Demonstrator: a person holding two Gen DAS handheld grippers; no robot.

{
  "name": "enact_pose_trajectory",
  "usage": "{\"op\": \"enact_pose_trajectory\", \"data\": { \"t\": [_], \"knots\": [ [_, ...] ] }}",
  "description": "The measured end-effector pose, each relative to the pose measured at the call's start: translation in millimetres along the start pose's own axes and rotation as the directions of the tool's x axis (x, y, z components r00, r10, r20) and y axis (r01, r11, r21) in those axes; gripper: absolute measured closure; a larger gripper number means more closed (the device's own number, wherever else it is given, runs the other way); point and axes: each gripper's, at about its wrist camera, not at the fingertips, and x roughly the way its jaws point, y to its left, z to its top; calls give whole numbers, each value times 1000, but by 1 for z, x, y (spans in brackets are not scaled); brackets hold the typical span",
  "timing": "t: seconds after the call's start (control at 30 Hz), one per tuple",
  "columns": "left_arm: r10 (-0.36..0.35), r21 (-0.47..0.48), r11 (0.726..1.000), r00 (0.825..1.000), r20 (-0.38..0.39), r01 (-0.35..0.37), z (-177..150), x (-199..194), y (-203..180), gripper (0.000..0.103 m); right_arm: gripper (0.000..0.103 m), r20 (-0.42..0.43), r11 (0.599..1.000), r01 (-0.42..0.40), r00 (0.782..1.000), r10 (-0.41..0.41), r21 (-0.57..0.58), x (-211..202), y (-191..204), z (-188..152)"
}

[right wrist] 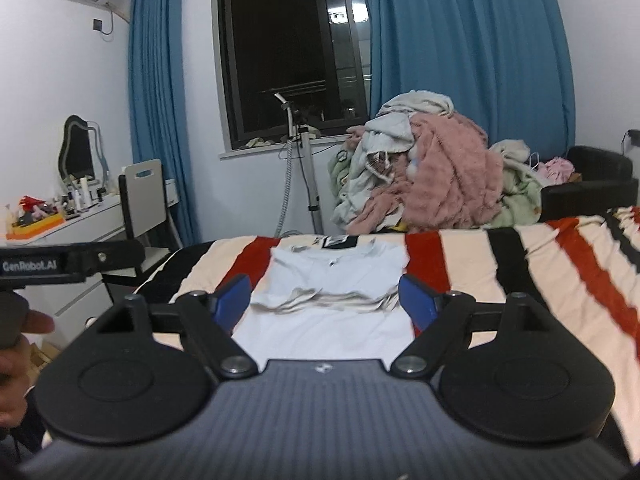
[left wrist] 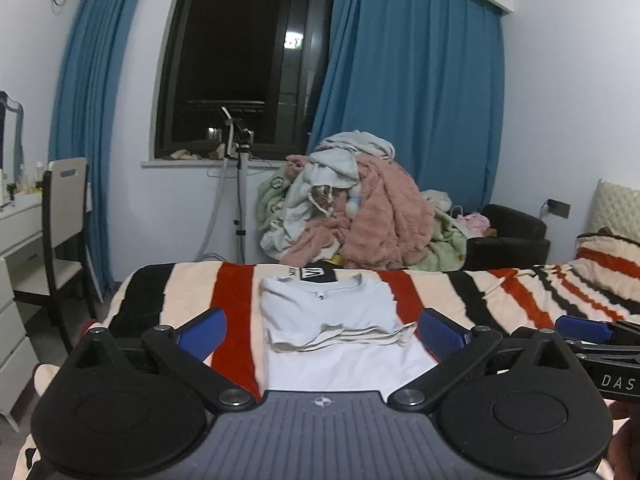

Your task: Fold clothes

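A white T-shirt [left wrist: 332,312] lies partly folded on the striped bed cover [left wrist: 500,292], its hem edge doubled over across the middle; it also shows in the right wrist view [right wrist: 332,292]. A dark garment with a white print [left wrist: 308,274] lies just beyond its collar. My left gripper [left wrist: 322,330] is open and empty, its blue pads [left wrist: 202,334] spread either side of the shirt's near half. My right gripper [right wrist: 324,300] is open and empty, also spread over the shirt. The right gripper shows at the right edge of the left wrist view [left wrist: 588,330].
A heap of pink, green and white clothes [left wrist: 360,212] is piled beyond the bed's far edge. A garment steamer stand [left wrist: 240,200], a chair [left wrist: 64,216] and a white dresser [left wrist: 16,240] stand at the left. A black armchair [left wrist: 512,236] is at the right.
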Motion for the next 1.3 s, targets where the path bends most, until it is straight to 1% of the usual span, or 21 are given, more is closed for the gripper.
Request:
{"op": "enact_pose_trajectory", "data": {
  "t": [0.1,0.17,0.27,0.37,0.47,0.67,1.0,1.07,1.1,1.13,1.17,1.23,1.3],
  "knots": [
    [11,14,1000,1000,16,-11,-22,-1,2,0,21,17,1000,4,1000,-4,17,-2,-1,-18],
    [0,-22,1000,1000,12,1,-36,0,6,0,21,25,1000,15,1000,-16,19,-2,-5,-31],
    [-9,-55,998,1000,-24,8,-47,7,12,0,21,16,999,47,999,-46,-12,2,-6,-44],
    [2,-56,998,999,-37,-4,-52,12,14,0,21,10,997,72,997,-72,4,10,-11,-45],
    [2,-54,999,999,-40,-4,-54,14,14,0,21,23,996,87,996,-87,12,11,-11,-45],
    [3,-43,999,998,-55,-6,-57,19,11,0,21,17,997,82,996,-82,5,10,-10,-48],
    [21,-37,999,998,-64,-23,-60,24,11,0,21,20,993,118,993,-118,-1,11,-11,-51],
    [24,-35,999,997,-67,-26,-60,25,11,0,22,19,994,112,993,-112,-1,11,-12,-51],
    [29,-27,999,998,-63,-31,-61,25,10,0,35,20,995,103,994,-103,1,10,-12,-51],
    [34,-19,999,998,-60,-35,-62,25,10,0,45,16,994,107,994,-107,-6,10,-11,-51],
    [39,-14,999,998,-57,-39,-62,26,10,0,60,12,993,113,994,-113,-15,10,-10,-50],
    [47,-7,999,998,-52,-47,-63,26,10,0,61,10,993,118,993,-118,-19,10,-9,-51],
    [8,-67,998,994,-106,-16,-68,36,15,0,60,11,994,107,994,-107,-2,10,-11,-52]
  ]
}}
